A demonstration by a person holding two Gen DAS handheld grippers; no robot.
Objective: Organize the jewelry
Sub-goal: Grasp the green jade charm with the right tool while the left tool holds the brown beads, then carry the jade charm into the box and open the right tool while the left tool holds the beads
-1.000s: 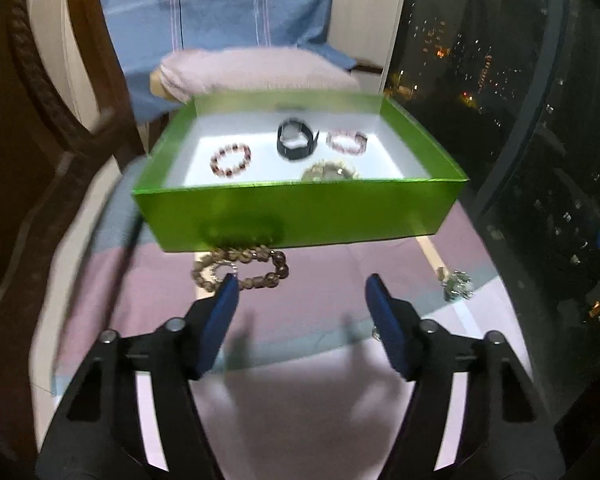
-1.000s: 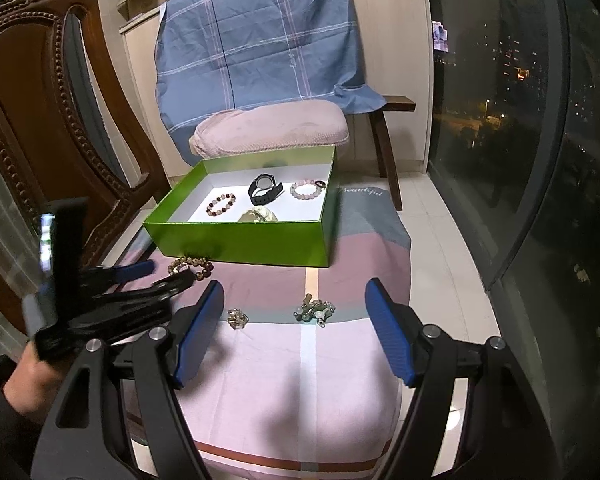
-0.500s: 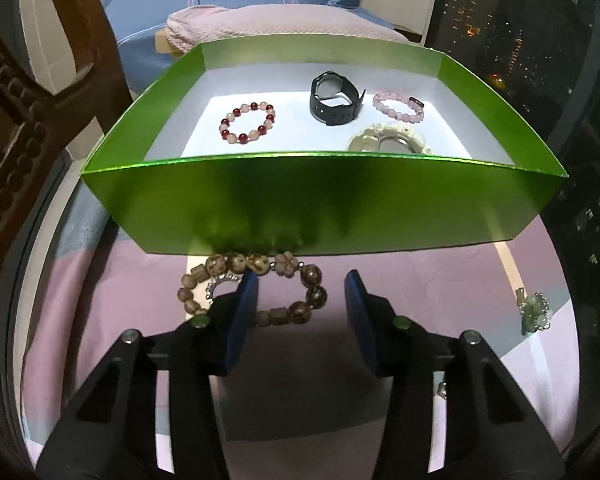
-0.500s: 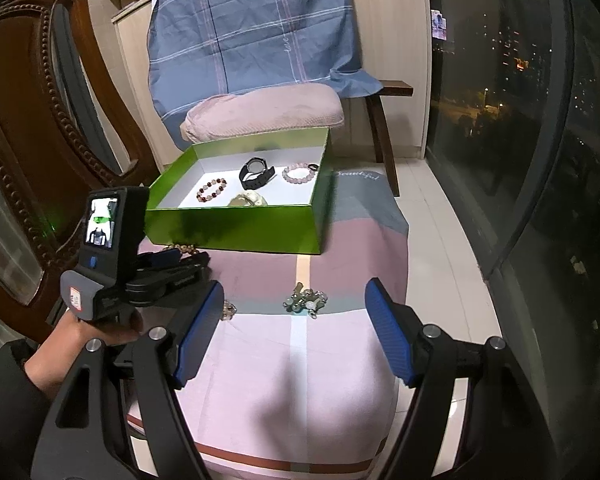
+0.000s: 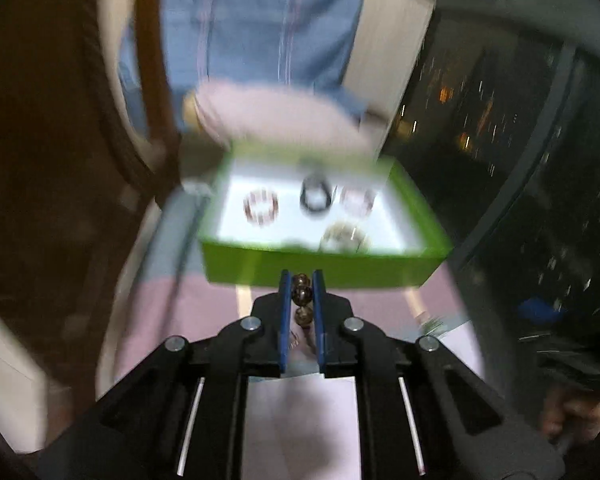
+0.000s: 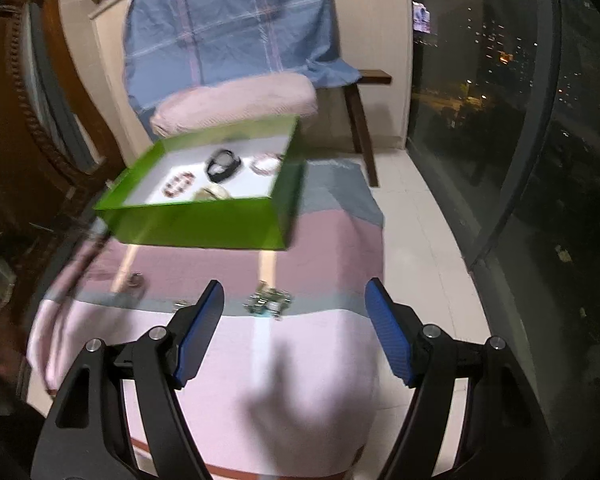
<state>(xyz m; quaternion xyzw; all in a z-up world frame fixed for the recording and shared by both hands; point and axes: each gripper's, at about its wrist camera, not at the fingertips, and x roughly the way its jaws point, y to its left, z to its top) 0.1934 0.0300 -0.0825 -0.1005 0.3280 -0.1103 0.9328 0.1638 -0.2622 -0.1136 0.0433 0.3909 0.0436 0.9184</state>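
Observation:
My left gripper (image 5: 301, 280) is shut on a brown wooden bead bracelet (image 5: 302, 300), held above the pink cloth in front of the green box (image 5: 320, 268). The box holds a red bead bracelet (image 5: 261, 207), a black watch (image 5: 316, 194), a pink bracelet (image 5: 357, 200) and a pale bracelet (image 5: 345, 237). My right gripper (image 6: 294, 300) is open and empty above the cloth. A green jade piece (image 6: 269, 301) lies just beyond its fingers. The green box (image 6: 204, 226) stands farther back in the right wrist view.
A small metal piece (image 6: 181, 304) and another small item (image 6: 134, 280) lie on the cloth (image 6: 300, 380). A carved wooden chair (image 6: 24, 120) stands at the left. A pink cushion (image 6: 236, 102) and blue plaid cloth (image 6: 228, 28) are behind the box. Dark windows are at the right.
My left gripper closed on the brown bead bracelet and lifted it off the cloth, pulling back from the box. My right gripper stayed open and shifted slightly.

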